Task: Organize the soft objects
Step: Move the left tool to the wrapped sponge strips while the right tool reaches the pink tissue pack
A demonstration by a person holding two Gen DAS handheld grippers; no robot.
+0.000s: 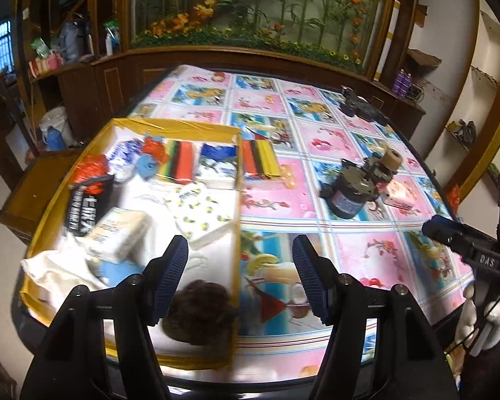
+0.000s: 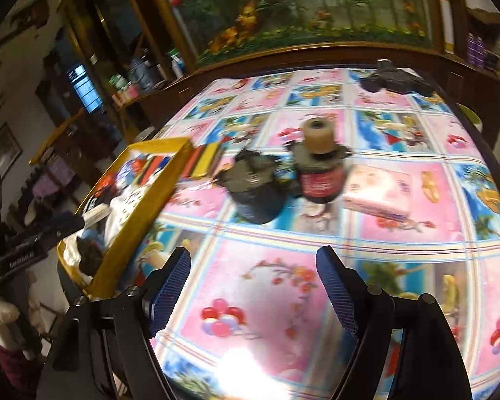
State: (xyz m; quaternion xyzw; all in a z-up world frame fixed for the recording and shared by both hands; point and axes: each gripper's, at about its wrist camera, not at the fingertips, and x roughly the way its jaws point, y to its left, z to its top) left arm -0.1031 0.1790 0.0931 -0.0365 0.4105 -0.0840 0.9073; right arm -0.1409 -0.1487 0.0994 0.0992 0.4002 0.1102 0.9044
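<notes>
Jaws of left gripper [image 1: 240, 283] parted, nothing between them, hanging over near right edge of yellow box [image 1: 237, 200]. Jaws of right gripper [image 2: 253, 286] parted wider, empty, above bare patterned tablecloth [image 2: 256, 286] on bench. Just beyond left jaws, inside box: brown furry lump [image 1: 200, 313], white cloth [image 1: 60, 273], tissue packs [image 1: 196, 213], black packet [image 1: 90, 206], striped pack [image 1: 180, 160], all crowded together. Outside box, touching its far right corner: second striped pack [image 1: 261, 160]. Farther toward bench centre: two dark motor-like parts [image 2: 256, 190], one topped by tan roll [image 2: 318, 136]. Beside them, to right: pink tissue pack [image 2: 378, 193] lying flat. At far edge: black device [image 2: 393, 80].
</notes>
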